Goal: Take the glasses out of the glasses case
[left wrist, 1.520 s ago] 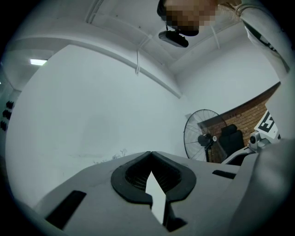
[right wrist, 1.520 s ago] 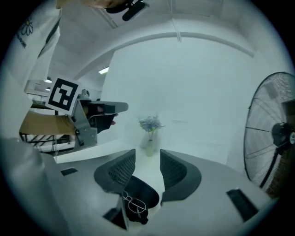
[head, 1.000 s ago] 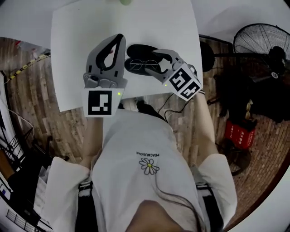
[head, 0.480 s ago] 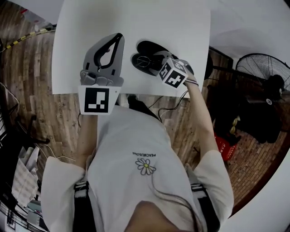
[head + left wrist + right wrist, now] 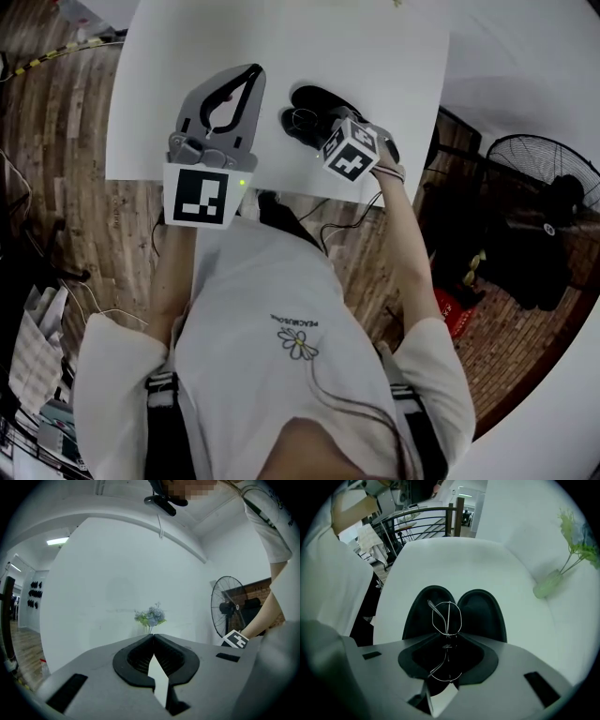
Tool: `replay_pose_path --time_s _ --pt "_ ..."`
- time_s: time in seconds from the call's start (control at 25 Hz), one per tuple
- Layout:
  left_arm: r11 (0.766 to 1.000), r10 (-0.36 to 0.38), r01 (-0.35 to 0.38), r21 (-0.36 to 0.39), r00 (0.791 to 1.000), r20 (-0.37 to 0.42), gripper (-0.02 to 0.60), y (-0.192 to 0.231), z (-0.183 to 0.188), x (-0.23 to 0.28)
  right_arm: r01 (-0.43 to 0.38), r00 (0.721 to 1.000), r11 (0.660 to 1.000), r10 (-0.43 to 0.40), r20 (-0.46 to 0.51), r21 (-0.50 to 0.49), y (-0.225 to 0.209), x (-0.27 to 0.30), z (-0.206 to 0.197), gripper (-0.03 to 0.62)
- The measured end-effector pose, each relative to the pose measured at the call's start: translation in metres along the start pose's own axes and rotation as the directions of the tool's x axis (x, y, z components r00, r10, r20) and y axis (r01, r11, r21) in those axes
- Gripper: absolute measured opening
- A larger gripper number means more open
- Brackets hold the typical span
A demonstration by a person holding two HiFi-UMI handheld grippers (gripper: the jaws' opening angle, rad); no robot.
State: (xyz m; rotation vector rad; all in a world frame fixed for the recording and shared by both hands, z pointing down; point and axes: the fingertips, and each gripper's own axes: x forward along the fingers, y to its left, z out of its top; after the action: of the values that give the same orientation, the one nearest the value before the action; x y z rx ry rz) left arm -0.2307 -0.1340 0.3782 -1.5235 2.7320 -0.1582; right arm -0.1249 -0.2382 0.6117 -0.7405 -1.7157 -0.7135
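Grey plastic right tongs (image 5: 449, 639) point steeply down into the open glasses case (image 5: 483, 616). Their jaws have just been closing, and the tips now pinch the thin wire glasses (image 5: 446, 618) at the bridge. One lens stands above the tips and the other sits in the hollow between the jaws. The bridge looks a sensible place to take hold: it is likely the stiffest part of so slight a frame, and it keeps the pads off the lenses. The glasses sit over the black case at centre frame of the right gripper view. Whether they rest on the lining or hang just above it I cannot tell.

The left tongs (image 5: 153, 637) are clenched on nothing, tips together. They are held level at the left of the head view, beside the case but apart from it, probably parked out of the way or ready to steady the case if it slides.

The white bench (image 5: 356, 47) is smooth and carries little else: a pale vase (image 5: 548, 584) of flowers at the right of the right gripper view. Around it lies a wood plank floor (image 5: 56, 216), with a standing fan (image 5: 548, 187) at the right edge of the head view. A dark railing (image 5: 422, 517) shows in the upper left of the right gripper view, against a white wall (image 5: 117, 573).
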Motion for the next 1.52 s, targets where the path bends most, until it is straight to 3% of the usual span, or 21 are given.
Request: replay_pose_path --time_s 0.48,0.76,1.16,1.52 --pt "0.999 -0.048 0.048 0.011 0.999 0.022 0.017 -0.010 0.010 0.003 0.082 0.997 0.997 -0.082 -0.002 -0.012 0.000 -0.006 0.002 0.095" --pt "0.997 -0.075 0.074 0.031 0.997 0.024 0.017 -0.015 0.011 0.002 0.110 0.993 0.993 -0.112 0.040 0.038 -0.013 -0.021 0.008 0.095" --pt "0.998 -0.063 0.065 -0.024 0.994 0.088 0.017 -0.012 0.026 0.005 0.174 0.983 0.983 -0.177 0.053 0.059 -0.029 -0.048 0.010 0.095" --pt "0.994 -0.106 0.103 0.028 0.988 0.116 0.017 -0.025 0.049 0.012 0.265 0.959 0.962 -0.270 0.081 0.074 -0.049 -0.089 0.011 0.094"
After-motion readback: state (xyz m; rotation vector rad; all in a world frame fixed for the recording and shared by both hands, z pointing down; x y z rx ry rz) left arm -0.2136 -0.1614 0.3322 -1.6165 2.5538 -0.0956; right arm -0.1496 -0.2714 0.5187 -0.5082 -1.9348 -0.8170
